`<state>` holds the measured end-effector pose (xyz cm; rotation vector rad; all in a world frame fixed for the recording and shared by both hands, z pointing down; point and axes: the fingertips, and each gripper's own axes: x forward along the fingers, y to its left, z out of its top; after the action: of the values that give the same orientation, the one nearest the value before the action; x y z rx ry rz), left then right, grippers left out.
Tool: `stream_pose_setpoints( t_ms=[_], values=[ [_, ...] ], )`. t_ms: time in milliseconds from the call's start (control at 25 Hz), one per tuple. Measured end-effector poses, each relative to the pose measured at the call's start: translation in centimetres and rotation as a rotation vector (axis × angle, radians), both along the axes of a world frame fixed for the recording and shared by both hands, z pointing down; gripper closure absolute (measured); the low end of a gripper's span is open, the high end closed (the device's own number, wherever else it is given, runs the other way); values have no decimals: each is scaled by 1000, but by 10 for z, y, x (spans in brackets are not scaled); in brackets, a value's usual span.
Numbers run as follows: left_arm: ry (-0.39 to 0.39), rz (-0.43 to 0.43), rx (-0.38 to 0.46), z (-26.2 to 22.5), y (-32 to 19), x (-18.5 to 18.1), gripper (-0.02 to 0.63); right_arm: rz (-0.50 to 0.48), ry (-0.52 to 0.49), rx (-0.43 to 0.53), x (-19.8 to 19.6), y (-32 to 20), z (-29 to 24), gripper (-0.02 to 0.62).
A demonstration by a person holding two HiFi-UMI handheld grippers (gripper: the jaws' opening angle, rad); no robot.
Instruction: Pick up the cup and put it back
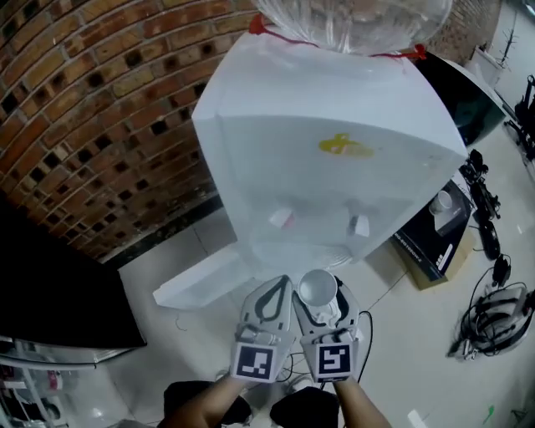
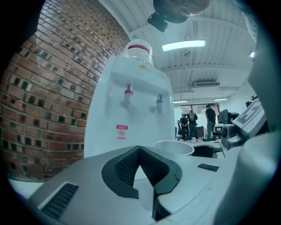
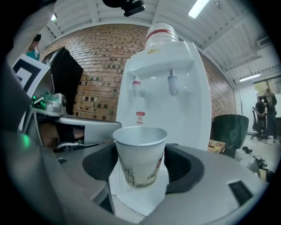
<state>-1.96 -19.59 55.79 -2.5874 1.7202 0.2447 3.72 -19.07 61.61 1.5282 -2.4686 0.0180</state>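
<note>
A white paper cup (image 1: pixel 318 287) with a faint print stands upright and off the floor between the pads of my right gripper (image 1: pixel 321 301), which is shut on it. In the right gripper view the cup (image 3: pixel 140 156) fills the middle of the jaws of the right gripper (image 3: pixel 141 166), and it looks empty. My left gripper (image 1: pixel 279 286) hangs close beside the right one, its fingertips touching and nothing held. The left gripper view shows its jaws (image 2: pixel 139 150) shut and the cup's rim (image 2: pixel 174 147) just to the right. Both point at a white water dispenser (image 1: pixel 334 159).
The dispenser (image 3: pixel 167 88) has a red tap (image 1: pixel 282 219) and a grey tap (image 1: pixel 359 226) above a recess, and a bottle (image 1: pixel 351 21) on top. A brick wall (image 1: pixel 92 109) stands behind it, a black cabinet (image 1: pixel 50 292) left, a box (image 1: pixel 435 242) and cables (image 1: pixel 493 318) right.
</note>
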Motion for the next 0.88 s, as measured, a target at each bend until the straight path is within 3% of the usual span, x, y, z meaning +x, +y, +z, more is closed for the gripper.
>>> stream_pose_setpoints(
  t_ms=[280,480,880],
  values=[
    [-5,-1,-20,96,-13,13,603,10,-16,9,12,-11,96,258],
    [-7,-27,-20,153,-34,2,603,3,-4,24,5,-33,156,258],
    [-33,-31,-26,212,-50,-7,604,77,-105,40,-2,-96,250,258]
  ],
)
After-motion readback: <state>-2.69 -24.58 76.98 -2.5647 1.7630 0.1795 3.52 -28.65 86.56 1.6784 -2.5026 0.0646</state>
